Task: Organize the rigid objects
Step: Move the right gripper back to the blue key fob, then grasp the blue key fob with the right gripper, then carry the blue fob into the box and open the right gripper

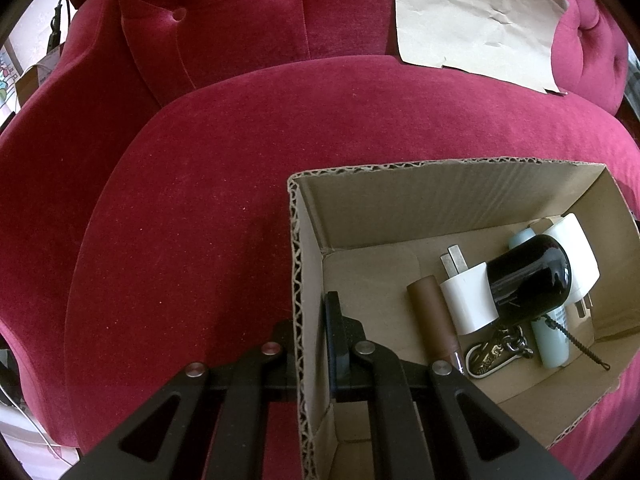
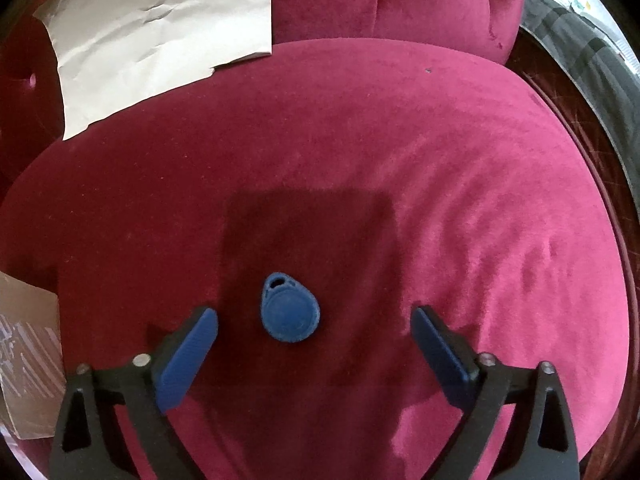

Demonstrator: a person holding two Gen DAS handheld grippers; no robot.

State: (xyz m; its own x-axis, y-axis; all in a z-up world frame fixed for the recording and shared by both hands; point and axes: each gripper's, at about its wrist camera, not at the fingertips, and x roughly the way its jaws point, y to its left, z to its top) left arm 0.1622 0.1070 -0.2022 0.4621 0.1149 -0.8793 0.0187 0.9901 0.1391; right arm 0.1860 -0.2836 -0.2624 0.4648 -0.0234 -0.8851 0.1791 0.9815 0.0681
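A cardboard box [image 1: 400, 200] sits on the red velvet sofa seat [image 1: 200, 200]. Inside lie a black rounded object [image 1: 528, 276], white plug adapters [image 1: 468, 300], a brown tube [image 1: 432, 320], a pale blue bottle [image 1: 554, 340] and a metal keychain [image 1: 496, 354]. My left gripper [image 1: 310, 328] is shut on the box's left wall [image 1: 300, 280], one finger inside, one outside. In the right wrist view a blue key fob [image 2: 290, 312] lies on the seat between my open right gripper's [image 2: 314, 324] blue pads [image 2: 188, 356], untouched.
A crumpled sheet of brown paper [image 1: 476, 16] leans on the sofa back; it also shows in the right wrist view [image 2: 160, 28]. A corner of the cardboard box [image 2: 24, 352] sits at the left edge of the right wrist view. The sofa's dark wooden rim [image 2: 592, 152] runs along the right.
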